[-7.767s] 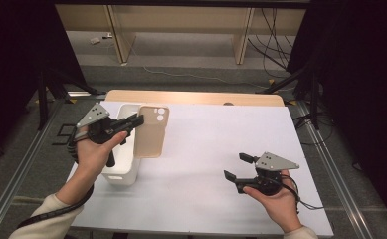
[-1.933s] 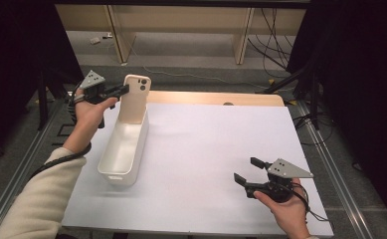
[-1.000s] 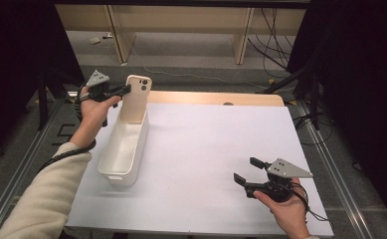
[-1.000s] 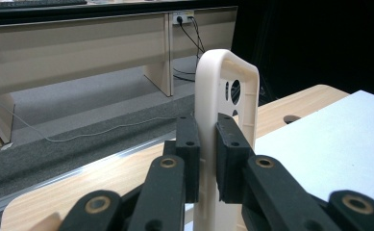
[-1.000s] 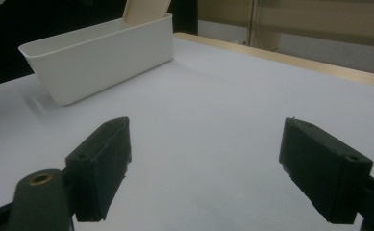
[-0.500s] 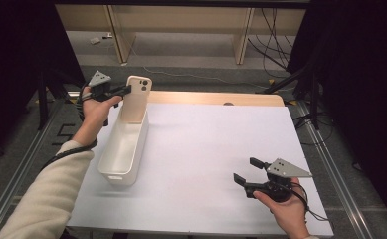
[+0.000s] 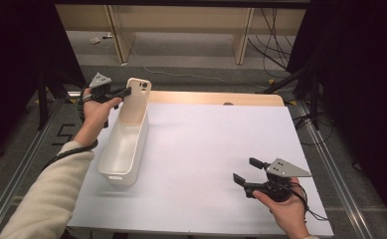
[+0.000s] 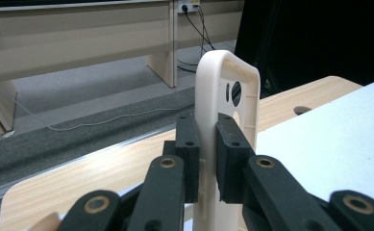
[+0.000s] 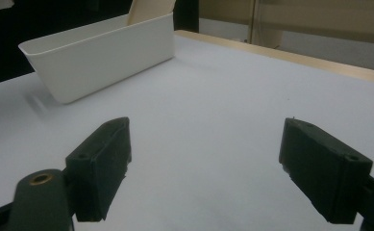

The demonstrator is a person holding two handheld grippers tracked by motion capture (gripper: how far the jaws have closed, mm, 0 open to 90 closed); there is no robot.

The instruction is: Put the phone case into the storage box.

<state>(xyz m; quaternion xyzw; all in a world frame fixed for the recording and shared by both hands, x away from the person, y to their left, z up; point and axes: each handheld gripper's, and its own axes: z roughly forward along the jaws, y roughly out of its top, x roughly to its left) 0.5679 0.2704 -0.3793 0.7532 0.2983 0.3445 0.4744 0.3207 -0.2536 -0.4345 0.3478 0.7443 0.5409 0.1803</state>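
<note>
The table under me is white, with a wooden strip along its far edge and a dim room with wooden furniture legs beyond.

My left gripper has its pads clamped on one edge of the phone case, one pad on either face. In the left gripper view the case stands upright between them, its camera cut-out at the top. From the high view my left gripper holds the case at the far end of the white bin, its lower end dipping inside the bin's far end; whether it touches the floor of the bin I cannot tell. The case's long axis runs nearly vertical, while the bin's runs away from me along the table, so I judge the case must tip down toward me to lie flat inside.

My right gripper sits near the table's near right corner, well apart from the bin. Its jaws stand wide apart with nothing between them, and in the right gripper view the bin lies far ahead. The left hand is the nearer one by a long way.

Count: one case, one bin, two grippers.
</note>
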